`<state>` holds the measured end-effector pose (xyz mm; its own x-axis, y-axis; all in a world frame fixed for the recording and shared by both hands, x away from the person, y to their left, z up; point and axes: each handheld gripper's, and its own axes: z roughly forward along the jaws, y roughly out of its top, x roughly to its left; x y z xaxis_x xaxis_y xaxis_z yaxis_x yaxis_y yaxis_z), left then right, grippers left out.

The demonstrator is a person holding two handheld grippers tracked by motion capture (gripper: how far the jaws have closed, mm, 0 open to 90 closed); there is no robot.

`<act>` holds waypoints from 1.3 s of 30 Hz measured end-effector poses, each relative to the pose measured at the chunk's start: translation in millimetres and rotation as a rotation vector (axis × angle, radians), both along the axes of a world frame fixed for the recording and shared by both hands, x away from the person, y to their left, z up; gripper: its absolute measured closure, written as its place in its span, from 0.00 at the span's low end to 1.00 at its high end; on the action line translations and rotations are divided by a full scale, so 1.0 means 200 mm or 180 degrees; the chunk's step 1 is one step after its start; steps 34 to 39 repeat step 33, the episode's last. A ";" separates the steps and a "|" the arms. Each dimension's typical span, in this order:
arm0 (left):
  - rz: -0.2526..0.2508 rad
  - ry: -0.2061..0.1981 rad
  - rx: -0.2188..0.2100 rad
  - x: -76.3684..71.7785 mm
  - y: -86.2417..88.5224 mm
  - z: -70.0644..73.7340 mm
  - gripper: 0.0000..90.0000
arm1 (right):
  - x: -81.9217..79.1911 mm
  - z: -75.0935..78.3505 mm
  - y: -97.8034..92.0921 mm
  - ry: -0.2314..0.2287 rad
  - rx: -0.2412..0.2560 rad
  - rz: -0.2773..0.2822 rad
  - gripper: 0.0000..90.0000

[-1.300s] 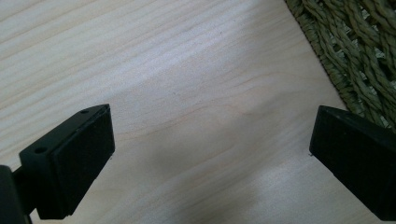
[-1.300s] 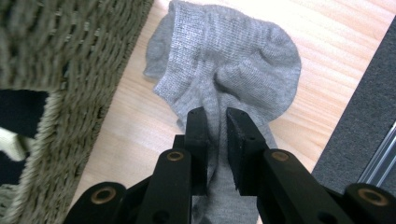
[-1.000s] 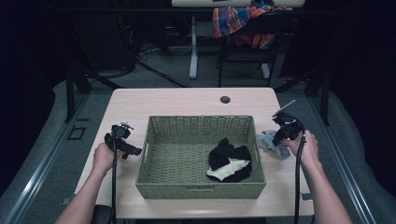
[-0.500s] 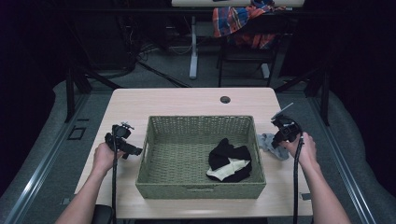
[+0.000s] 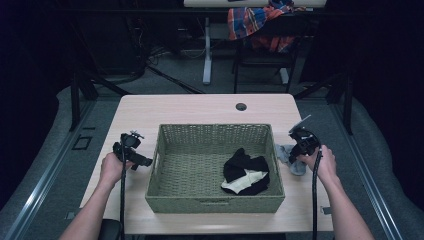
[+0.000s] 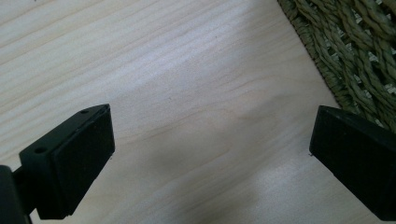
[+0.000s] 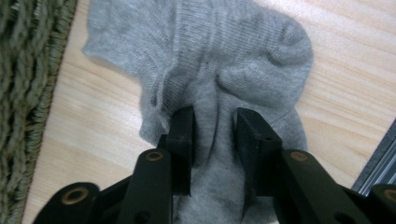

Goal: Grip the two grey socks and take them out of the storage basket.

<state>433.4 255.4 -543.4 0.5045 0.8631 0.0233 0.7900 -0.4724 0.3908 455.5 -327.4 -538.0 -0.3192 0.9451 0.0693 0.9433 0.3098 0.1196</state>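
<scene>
A grey sock (image 7: 224, 60) lies crumpled on the wooden table just right of the woven basket (image 5: 215, 135). My right gripper (image 7: 214, 135) is pressed down on it, its jaws shut on a fold of the grey sock (image 5: 291, 159). In the high view that right gripper (image 5: 300, 148) sits at the basket's right side. A black garment (image 5: 245, 167) and a pale sock (image 5: 242, 182) lie inside the basket at its right. My left gripper (image 5: 137, 159) hovers left of the basket, open over bare table (image 6: 187, 116), nothing between its jaws.
The basket's woven wall (image 6: 355, 51) stands close to the left gripper. A dark round grommet (image 5: 241, 106) sits at the table's far edge. The table's right edge (image 7: 378, 158) is close to the grey sock. A plaid cloth (image 5: 260, 20) hangs on furniture behind the table.
My right gripper has come down and slightly toward the person onto the grey sock and closed on it. The left gripper has stayed in place.
</scene>
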 end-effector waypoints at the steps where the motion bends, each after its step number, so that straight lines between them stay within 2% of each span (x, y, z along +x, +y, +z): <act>1: -0.0001 -0.0006 0.0001 0.00 0.00 0.00 0.00 | 0.00 0.00 0.00 0.0012 0.0012 0.0010 0.72; 4: 0.0020 -0.0034 -0.0014 -0.01 0.00 0.00 0.00 | 0.00 0.01 -0.01 -0.0002 -0.0031 0.0020 0.60; 6: 0.0020 -0.0031 -0.0024 -0.01 0.01 0.01 0.00 | 0.00 0.03 -0.02 -0.0044 -0.0035 -0.0016 0.45; 8: 0.0018 -0.0032 -0.0030 -0.01 0.01 0.01 0.00 | -0.01 0.07 -0.03 -0.0125 0.0027 -0.0027 0.34; 9: 0.0015 -0.0023 -0.0029 0.00 0.01 0.01 0.00 | -0.03 0.10 -0.04 -0.0241 0.0057 -0.0085 0.31; 11: 0.0014 -0.0029 -0.0016 0.00 0.00 0.01 0.00 | -0.04 0.17 -0.05 -0.0244 0.0084 0.0035 0.23; 12: 0.0013 -0.0031 -0.0016 0.00 0.00 0.01 0.00 | -0.06 0.21 -0.06 -0.0346 0.0155 0.0005 0.18; 13: 0.0010 -0.0034 -0.0012 0.00 0.00 0.01 0.00 | -0.06 0.24 -0.06 -0.0366 0.0137 0.0002 0.16; 15: 0.0013 -0.0042 -0.0018 -0.01 0.00 0.01 0.00 | -0.10 0.30 -0.06 -0.0511 0.0204 -0.0015 0.15; 18: 0.0027 -0.0032 -0.0032 -0.01 0.01 0.01 0.00 | -0.14 0.38 -0.06 -0.0620 0.0173 0.0001 0.08; 21: 0.0038 -0.0042 -0.0038 0.00 0.01 0.01 0.00 | -0.17 0.43 -0.05 -0.0665 0.0157 0.0066 0.07; 24: 0.0026 -0.0033 -0.0041 0.00 0.00 0.01 0.00 | -0.22 0.46 -0.05 -0.0761 0.0160 0.0048 0.06; 30: 0.0031 -0.0048 -0.0039 0.00 0.00 0.01 0.00 | -0.32 0.45 -0.05 -0.0802 0.0123 0.0075 0.00; 39: -0.0003 -0.0038 -0.0021 0.01 -0.01 0.01 0.00 | -0.33 0.43 -0.05 -0.0787 0.0082 0.0081 0.00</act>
